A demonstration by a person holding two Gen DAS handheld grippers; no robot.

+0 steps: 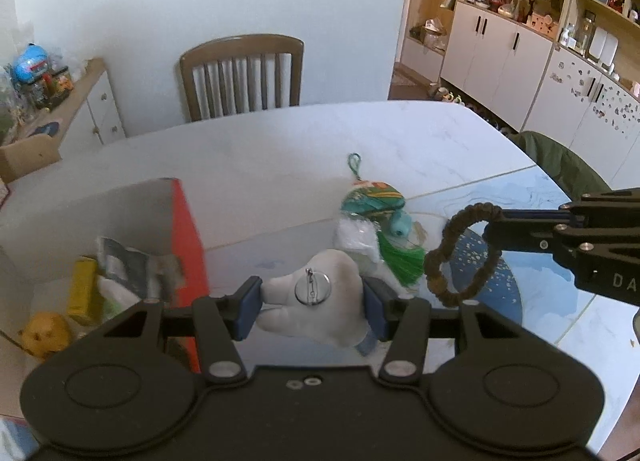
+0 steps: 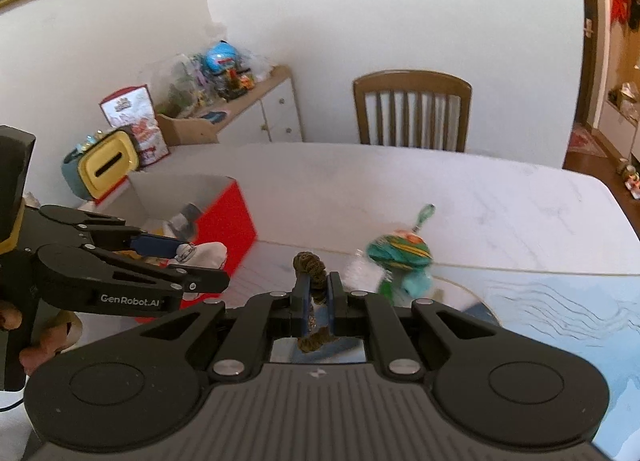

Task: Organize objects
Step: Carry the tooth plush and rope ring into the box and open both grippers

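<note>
My left gripper [image 1: 312, 307] is shut on a white plush tooth [image 1: 320, 307] with a round metal pin badge on it, held above the table just right of the red box [image 1: 188, 221]. My right gripper [image 2: 318, 297] is shut on a dark brown beaded bracelet [image 2: 312, 267], seen as a hanging loop in the left wrist view [image 1: 460, 257]. A green patterned pouch with a tassel and loop [image 1: 374, 201] lies on the table beyond both grippers, next to a small white packet [image 1: 356, 239]. The red box holds several items, among them a yellow toy [image 1: 44, 335].
A white marble table [image 1: 260, 149] with a blue patterned mat [image 1: 532, 301] at the right. A wooden chair [image 1: 240, 77] stands at the far side. A green jacket [image 1: 560, 161] hangs at the right edge. A yellow box with a slot [image 2: 106, 169] sits behind the red box. A hand [image 2: 36, 345] holds the left gripper.
</note>
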